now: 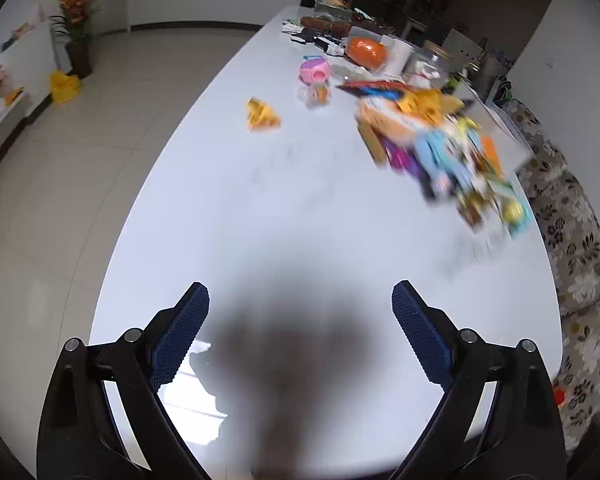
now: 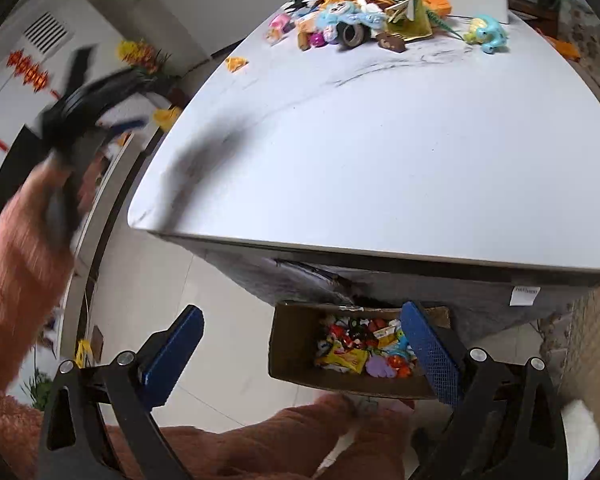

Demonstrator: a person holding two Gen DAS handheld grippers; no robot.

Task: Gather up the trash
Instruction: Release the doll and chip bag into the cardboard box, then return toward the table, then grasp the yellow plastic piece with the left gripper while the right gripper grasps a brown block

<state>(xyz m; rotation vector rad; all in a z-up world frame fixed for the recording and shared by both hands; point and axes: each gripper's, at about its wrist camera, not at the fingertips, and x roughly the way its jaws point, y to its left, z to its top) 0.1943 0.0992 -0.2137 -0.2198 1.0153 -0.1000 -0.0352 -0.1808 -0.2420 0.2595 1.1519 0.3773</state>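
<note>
Both claws gape wide and empty: left claw (image 1: 300, 312), right claw (image 2: 302, 332). A crumpled yellow wrapper (image 1: 262, 115) lies upper centre on the desk (image 1: 300, 220); probably light, crinkly, best pinched by its raised fold.

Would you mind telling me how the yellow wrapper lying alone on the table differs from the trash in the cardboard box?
The yellow wrapper lies alone on the white table; the boxed trash is a mixed pile. The wrapper sits up on the tabletop, the pile down in the cardboard box on the floor. Neither is gripped.
</note>
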